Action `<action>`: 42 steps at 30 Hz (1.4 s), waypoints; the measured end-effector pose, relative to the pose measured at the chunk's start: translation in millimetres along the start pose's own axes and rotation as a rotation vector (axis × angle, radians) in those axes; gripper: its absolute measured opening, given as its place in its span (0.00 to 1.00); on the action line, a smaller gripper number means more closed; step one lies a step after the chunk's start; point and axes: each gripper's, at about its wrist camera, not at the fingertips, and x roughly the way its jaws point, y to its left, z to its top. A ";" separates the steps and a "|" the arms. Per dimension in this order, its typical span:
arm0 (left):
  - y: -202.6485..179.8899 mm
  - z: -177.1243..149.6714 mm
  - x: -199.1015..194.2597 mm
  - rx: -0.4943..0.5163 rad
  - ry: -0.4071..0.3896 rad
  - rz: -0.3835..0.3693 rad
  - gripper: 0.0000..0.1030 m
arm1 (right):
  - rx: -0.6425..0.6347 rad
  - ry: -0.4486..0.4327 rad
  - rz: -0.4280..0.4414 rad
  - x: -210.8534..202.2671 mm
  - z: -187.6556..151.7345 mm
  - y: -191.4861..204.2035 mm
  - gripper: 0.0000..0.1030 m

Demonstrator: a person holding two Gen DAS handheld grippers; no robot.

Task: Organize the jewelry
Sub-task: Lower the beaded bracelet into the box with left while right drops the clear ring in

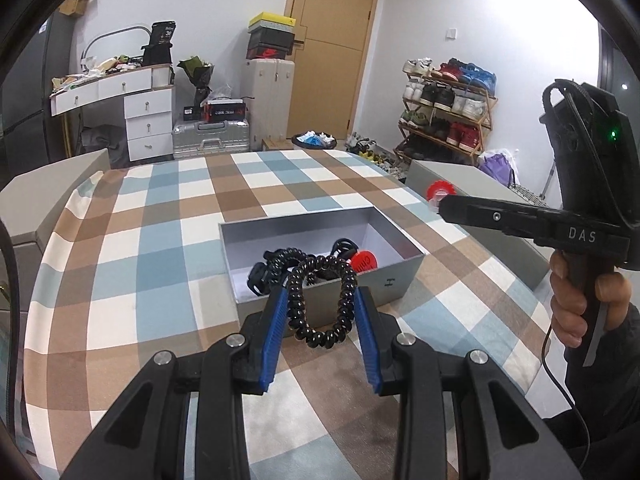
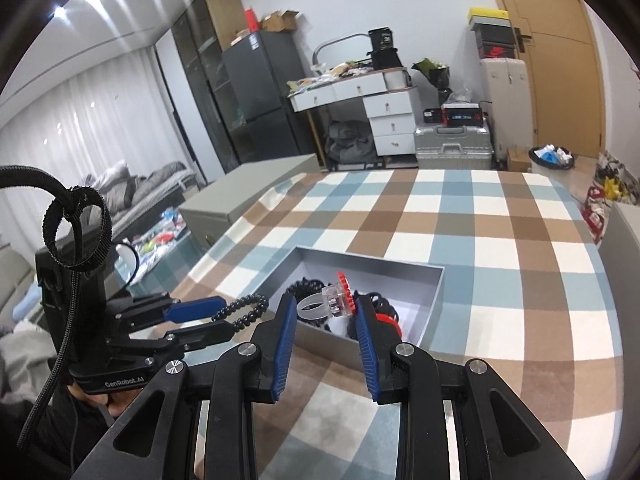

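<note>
A grey open box (image 1: 400,276) sits on the checked tablecloth and holds black coil bands (image 1: 288,260) and a red round piece (image 1: 363,261). My left gripper (image 1: 322,294) is shut on a black spiral coil band (image 1: 320,300), held just in front of the box's near wall; it also shows in the right wrist view (image 2: 224,318) with the coil (image 2: 246,308). My right gripper (image 2: 326,302) is shut on a clear ring with a red toothed top (image 2: 336,294), above the box (image 2: 434,300). In the left wrist view the ring (image 1: 439,192) sits at the right gripper's tip.
The table (image 1: 160,240) has a blue, brown and white checked cloth. Grey boxes (image 1: 52,188) stand by its left and right (image 1: 460,172) edges. Behind are a white desk, suitcases, a shoe rack (image 1: 448,108) and a door.
</note>
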 end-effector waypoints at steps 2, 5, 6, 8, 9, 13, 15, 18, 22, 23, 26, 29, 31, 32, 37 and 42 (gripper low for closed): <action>1.9 0.9 -0.2 -0.007 -0.006 0.002 0.28 | 0.026 -0.008 0.003 -0.4 1.2 -4.6 0.28; 4.7 1.8 0.3 -0.016 -0.015 0.011 0.28 | 0.052 -0.010 -0.002 0.6 1.5 -9.7 0.28; 5.2 1.7 0.1 -0.017 -0.016 0.013 0.28 | 0.059 -0.009 -0.001 1.5 1.4 -11.1 0.28; 6.2 2.1 1.2 -0.021 -0.016 0.014 0.28 | 0.070 -0.010 -0.004 3.2 1.1 -12.7 0.28; 6.5 2.5 1.8 -0.020 -0.016 0.017 0.28 | 0.073 -0.010 -0.003 3.5 1.1 -13.2 0.28; 7.9 6.0 3.2 -0.024 -0.026 0.032 0.28 | 0.082 -0.016 -0.004 5.6 1.9 -14.6 0.28; 9.2 7.6 3.8 -0.025 -0.034 0.039 0.28 | 0.092 -0.019 0.004 6.9 2.2 -17.4 0.28; 12.3 10.9 8.9 -0.026 -0.038 0.063 0.28 | 0.108 -0.012 0.001 10.5 1.5 -23.4 0.28; 16.1 15.1 13.0 -0.034 -0.046 0.076 0.28 | 0.142 -0.010 0.008 13.8 -0.6 -32.0 0.28; 16.7 16.0 14.2 -0.036 -0.046 0.077 0.28 | 0.149 -0.008 0.012 15.2 -0.9 -33.6 0.28; 18.9 18.1 18.2 -0.048 -0.049 0.081 0.28 | 0.160 -0.002 0.008 19.1 -1.7 -36.0 0.28; 19.0 19.4 23.2 -0.049 -0.048 0.094 0.28 | 0.168 0.003 0.010 22.7 -2.7 -37.6 0.28; 19.3 20.0 26.3 -0.057 -0.043 0.094 0.28 | 0.172 0.002 0.013 24.4 -2.6 -38.9 0.28; 19.1 20.1 27.7 -0.059 -0.041 0.092 0.28 | 0.175 0.002 0.013 25.8 -2.8 -39.7 0.28; 19.5 22.8 38.1 -0.061 -0.025 0.110 0.28 | 0.208 0.007 0.030 31.7 -4.0 -45.8 0.28; 21.9 27.4 46.1 -0.073 -0.018 0.122 0.28 | 0.242 0.011 0.029 37.5 -4.7 -52.5 0.28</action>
